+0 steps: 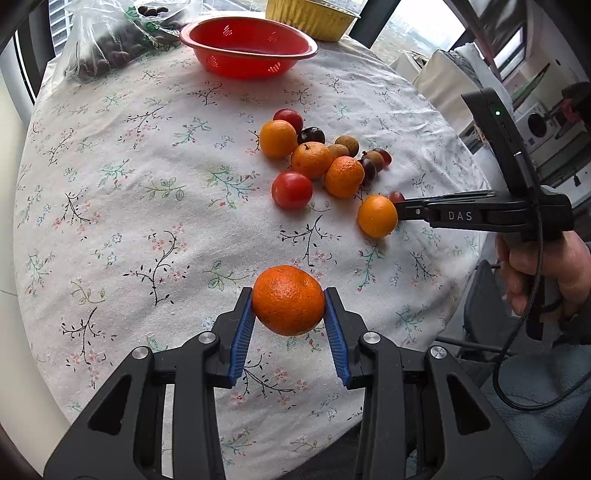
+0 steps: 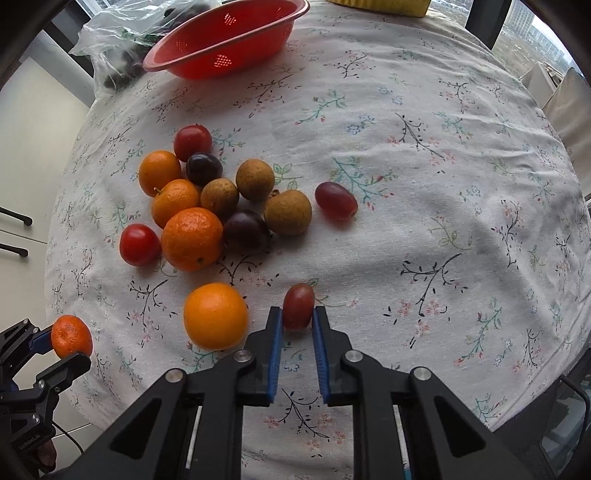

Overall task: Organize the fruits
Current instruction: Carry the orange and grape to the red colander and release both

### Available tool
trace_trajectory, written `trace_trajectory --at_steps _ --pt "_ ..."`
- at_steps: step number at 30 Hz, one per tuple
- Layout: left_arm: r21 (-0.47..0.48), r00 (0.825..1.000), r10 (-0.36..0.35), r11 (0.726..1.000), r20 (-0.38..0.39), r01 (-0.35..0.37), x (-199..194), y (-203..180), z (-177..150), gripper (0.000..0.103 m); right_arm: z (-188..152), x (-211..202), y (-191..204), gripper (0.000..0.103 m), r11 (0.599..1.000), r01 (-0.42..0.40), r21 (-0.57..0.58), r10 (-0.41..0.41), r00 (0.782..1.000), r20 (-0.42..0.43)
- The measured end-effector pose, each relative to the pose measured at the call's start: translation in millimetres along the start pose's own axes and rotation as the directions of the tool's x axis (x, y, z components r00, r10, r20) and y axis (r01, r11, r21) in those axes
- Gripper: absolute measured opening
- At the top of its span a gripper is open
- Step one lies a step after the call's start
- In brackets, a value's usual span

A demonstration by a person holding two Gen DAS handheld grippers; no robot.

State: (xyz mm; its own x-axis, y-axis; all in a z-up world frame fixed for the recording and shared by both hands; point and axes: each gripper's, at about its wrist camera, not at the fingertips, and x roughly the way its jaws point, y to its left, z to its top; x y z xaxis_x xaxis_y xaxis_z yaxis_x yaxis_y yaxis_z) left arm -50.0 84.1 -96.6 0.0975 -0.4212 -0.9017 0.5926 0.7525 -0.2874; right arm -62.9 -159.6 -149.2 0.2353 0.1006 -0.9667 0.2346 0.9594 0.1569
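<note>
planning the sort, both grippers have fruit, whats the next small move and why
Probably lift the right gripper straight up a little. Its fingers are shut on the red grape, which looks still down on the tablecloth, close beside an orange. The left gripper already holds a mandarin; the red basket sits empty.

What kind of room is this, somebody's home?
Probably a home dining area: a round table in a floral tablecloth, a red colander beside loose fruit, cupboards, and a high window overlooking buildings.
</note>
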Motion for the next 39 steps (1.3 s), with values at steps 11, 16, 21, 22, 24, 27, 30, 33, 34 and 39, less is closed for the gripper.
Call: trace_trajectory --at_steps 11,16,21,22,24,27,30,33,34,39 --pt "-0.126 0.996 0.058 0.991 0.063 -0.049 -12 25 67 0.035 62 -41 -70 0.018 0.989 -0.064 0.137 0.049 0.993 0.107" --pt "-0.160 0.985 0.109 0.983 0.134 -0.087 -24 37 147 0.035 132 -65 -71 0.018 0.990 -0.106 0.094 0.088 0.980 0.179" --pt "-0.160 0.975 0.168 0.977 0.148 -0.143 -3 44 237 0.035 204 -73 -26 0.018 0.982 -0.168 -0.090 0.183 0.962 0.203" --pt "-0.157 0.975 0.170 0.976 0.143 -0.147 5 45 253 0.035 216 -68 -17 0.018 0.978 -0.176 -0.113 0.195 0.961 0.194" --pt "-0.157 0.975 0.179 0.975 0.130 -0.158 22 47 279 0.035 234 -57 3 0.018 0.973 -0.171 -0.158 0.198 0.964 0.177" --pt "-0.157 0.982 0.177 0.974 0.072 -0.164 52 53 303 0.035 250 -34 21 0.018 0.962 -0.178 -0.209 0.205 0.972 0.116" --pt "-0.147 0.980 0.196 0.970 0.021 -0.191 77 57 309 0.035 254 -12 33 0.018 0.951 -0.154 -0.270 0.179 0.981 0.071" --pt "-0.152 0.980 0.198 0.968 -0.008 -0.197 93 61 307 0.035 254 5 37 0.018 0.944 -0.142 -0.299 0.159 0.987 0.034" --pt "-0.151 0.980 0.199 0.969 -0.010 -0.198 96 61 306 0.035 255 9 37 0.018 0.943 -0.142 -0.301 0.157 0.987 0.027" --pt "-0.133 0.980 0.199 0.971 -0.020 -0.199 110 59 316 0.035 260 18 39 0.019 0.941 -0.134 -0.310 0.144 0.990 0.009"
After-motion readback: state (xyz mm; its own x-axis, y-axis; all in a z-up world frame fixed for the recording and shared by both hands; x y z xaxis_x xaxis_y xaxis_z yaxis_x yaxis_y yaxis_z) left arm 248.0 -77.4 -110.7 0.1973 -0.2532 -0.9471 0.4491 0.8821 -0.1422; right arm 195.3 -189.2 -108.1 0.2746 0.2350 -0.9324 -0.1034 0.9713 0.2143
